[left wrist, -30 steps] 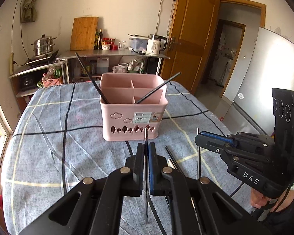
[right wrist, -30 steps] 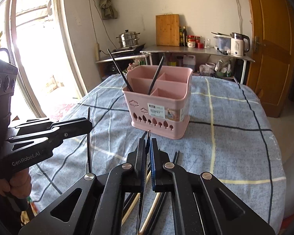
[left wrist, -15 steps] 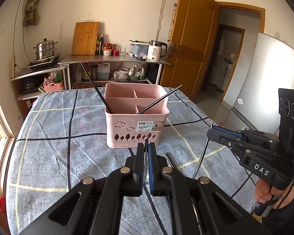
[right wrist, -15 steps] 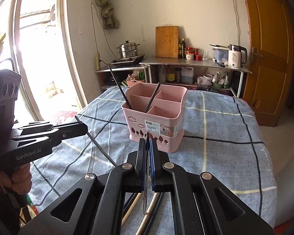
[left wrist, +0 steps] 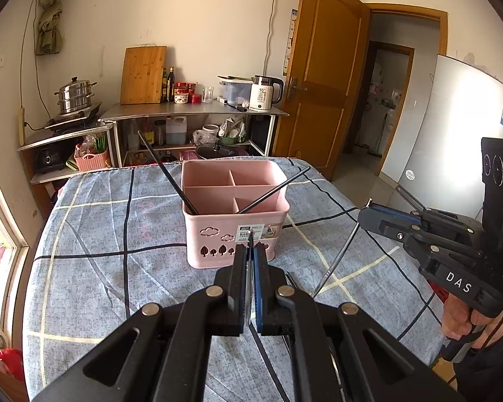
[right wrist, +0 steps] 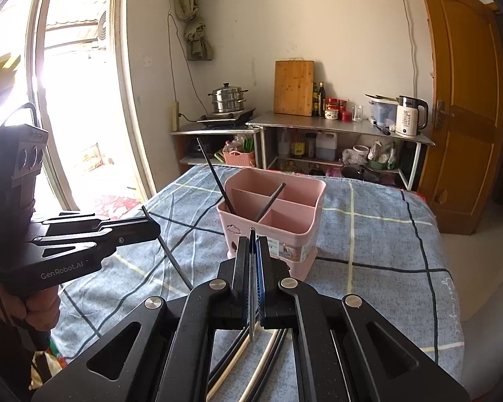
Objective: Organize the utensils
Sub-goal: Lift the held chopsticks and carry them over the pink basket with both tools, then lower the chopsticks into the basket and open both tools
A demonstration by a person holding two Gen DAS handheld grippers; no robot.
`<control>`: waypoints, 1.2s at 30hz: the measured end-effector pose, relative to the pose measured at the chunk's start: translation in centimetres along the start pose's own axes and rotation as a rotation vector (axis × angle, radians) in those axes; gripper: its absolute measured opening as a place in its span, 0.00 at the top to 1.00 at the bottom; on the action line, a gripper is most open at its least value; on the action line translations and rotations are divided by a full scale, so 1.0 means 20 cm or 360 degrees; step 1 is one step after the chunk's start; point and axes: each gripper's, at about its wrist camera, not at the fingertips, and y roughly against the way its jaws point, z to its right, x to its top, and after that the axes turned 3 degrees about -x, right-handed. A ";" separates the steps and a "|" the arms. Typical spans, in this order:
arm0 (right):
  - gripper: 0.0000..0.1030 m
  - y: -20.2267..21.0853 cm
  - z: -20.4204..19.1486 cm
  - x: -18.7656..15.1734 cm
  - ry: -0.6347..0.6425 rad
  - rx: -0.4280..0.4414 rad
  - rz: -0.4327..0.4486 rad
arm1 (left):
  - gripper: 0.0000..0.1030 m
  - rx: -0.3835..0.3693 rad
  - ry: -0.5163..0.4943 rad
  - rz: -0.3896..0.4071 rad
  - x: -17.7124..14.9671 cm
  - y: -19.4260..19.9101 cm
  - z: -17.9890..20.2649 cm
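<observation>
Chopsticks: one thin metal chopstick [left wrist: 249, 288] is pinched in the left gripper [left wrist: 250, 251], another [right wrist: 252, 288] in the right gripper [right wrist: 252, 251], both sets of jaws pressed together on them above the bench [left wrist: 94, 234]. Just beyond stands the pink basket [left wrist: 234, 221], two dark chopsticks [left wrist: 166, 171] leaning in its compartments.

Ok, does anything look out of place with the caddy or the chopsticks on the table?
Nothing is spilled or damaged. The pink caddy stands upright. Its two black chopsticks lean steeply opposite ways instead of standing together. More chopsticks lie loose on the blue cloth, not yet sorted.
</observation>
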 end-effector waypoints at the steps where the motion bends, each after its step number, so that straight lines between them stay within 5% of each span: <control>1: 0.97 0.00 0.00 0.02 0.0004 0.0005 0.0009 | 0.96 0.0000 -0.0004 0.0007 0.02 0.01 0.00; 21: 0.97 -0.17 -0.03 0.53 -0.0010 0.0073 0.0251 | 0.96 0.0062 -0.0036 0.0221 0.57 0.03 -0.15; 36: 0.97 -0.53 0.06 0.45 -0.0079 -0.0020 0.0073 | 0.96 0.0064 0.0072 0.0046 0.49 -0.41 -0.33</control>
